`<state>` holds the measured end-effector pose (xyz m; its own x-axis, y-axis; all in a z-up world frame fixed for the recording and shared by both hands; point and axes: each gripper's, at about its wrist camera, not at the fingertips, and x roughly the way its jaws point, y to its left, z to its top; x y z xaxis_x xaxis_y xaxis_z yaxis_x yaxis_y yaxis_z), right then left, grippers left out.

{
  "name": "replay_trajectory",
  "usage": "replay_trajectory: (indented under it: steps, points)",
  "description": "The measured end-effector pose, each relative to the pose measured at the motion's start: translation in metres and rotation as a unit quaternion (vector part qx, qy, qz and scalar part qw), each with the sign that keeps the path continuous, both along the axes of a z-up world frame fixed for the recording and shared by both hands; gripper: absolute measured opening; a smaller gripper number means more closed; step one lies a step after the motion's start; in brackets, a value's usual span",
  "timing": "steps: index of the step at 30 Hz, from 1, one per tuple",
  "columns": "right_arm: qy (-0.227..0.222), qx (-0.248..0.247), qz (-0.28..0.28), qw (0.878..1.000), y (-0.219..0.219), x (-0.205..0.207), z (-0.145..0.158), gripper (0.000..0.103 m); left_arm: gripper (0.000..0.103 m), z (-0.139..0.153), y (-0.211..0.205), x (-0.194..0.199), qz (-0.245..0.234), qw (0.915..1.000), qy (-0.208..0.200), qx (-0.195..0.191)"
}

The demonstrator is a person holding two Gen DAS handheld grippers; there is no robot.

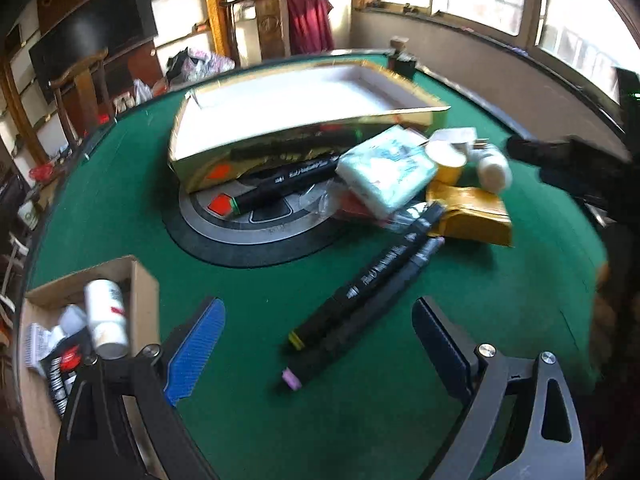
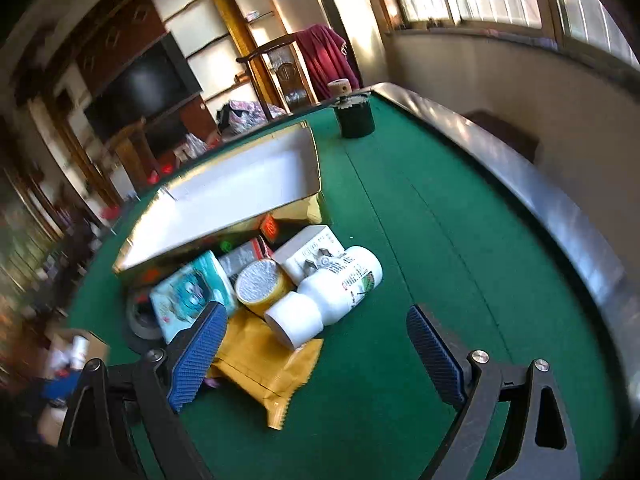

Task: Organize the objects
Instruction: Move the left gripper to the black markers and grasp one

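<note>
A gold box (image 1: 304, 128) with a white inside lies tilted on the green table (image 1: 360, 420). In front of it is a pile: black markers (image 1: 360, 292), a pale blue tissue pack (image 1: 386, 170), a yellow can (image 1: 446, 160), a white bottle (image 1: 494, 168) and a gold pouch (image 1: 468, 216). My left gripper (image 1: 320, 350) is open just above the near ends of two markers. My right gripper (image 2: 316, 354) is open over the gold pouch (image 2: 264, 364), close to the white bottle (image 2: 332, 296), yellow can (image 2: 260, 286) and tissue pack (image 2: 188, 296).
A cardboard box (image 1: 140, 292) at the left holds a white bottle (image 1: 106, 312) and small items. A dark cup (image 2: 354, 118) stands at the table's far edge. A white plug block (image 2: 308, 254) lies by the gold box (image 2: 224, 200). Chairs and a TV stand beyond.
</note>
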<state>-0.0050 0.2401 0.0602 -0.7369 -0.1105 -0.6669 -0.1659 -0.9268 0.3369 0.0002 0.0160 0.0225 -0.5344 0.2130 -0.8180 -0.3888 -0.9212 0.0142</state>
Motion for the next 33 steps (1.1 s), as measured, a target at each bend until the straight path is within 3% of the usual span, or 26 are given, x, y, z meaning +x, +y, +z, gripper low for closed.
replay_trajectory:
  steps: [4,6,8,9,11,13,16,20,21,33]
  points:
    - [0.009,-0.002,0.007,1.0,-0.002,0.007,0.007,0.094,0.094,-0.024,0.012,-0.003,-0.032,0.9954,-0.08,0.043]
    - [0.002,-0.005,0.015,1.0,-0.006,0.006,0.006,0.094,0.093,-0.024,0.026,0.01,-0.07,0.9924,-0.09,0.046]
    - [-0.005,-0.006,0.024,1.0,-0.01,0.006,0.004,0.094,0.093,-0.02,0.034,0.022,-0.106,0.9849,-0.113,0.076]
    - [-0.006,-0.006,0.027,1.0,-0.011,0.006,0.002,0.094,0.093,-0.013,0.038,0.03,-0.125,0.9817,-0.112,0.09]
    - [-0.007,-0.004,0.031,0.999,-0.014,0.007,0.002,0.094,0.093,-0.003,0.04,0.034,-0.123,0.9858,-0.084,0.079]
    - [-0.008,-0.007,0.033,0.999,-0.015,0.004,0.0,0.094,0.093,0.003,0.039,0.028,-0.097,0.9919,-0.056,0.06]
    - [-0.016,-0.015,0.032,0.999,-0.012,0.001,-0.004,0.094,0.087,0.0,0.038,0.01,-0.061,0.9957,-0.047,0.051]
    - [-0.019,-0.024,0.023,0.999,-0.008,0.002,-0.006,0.094,0.036,-0.013,0.04,-0.007,-0.045,0.997,-0.056,0.029]
    - [-0.019,-0.024,0.022,0.999,-0.008,0.002,-0.006,0.094,0.029,-0.018,0.041,-0.008,-0.046,0.9966,-0.063,0.024]
    - [-0.03,-0.019,0.029,0.999,-0.015,-0.002,-0.01,0.094,0.029,-0.023,0.068,-0.013,-0.066,0.9969,-0.035,-0.024]
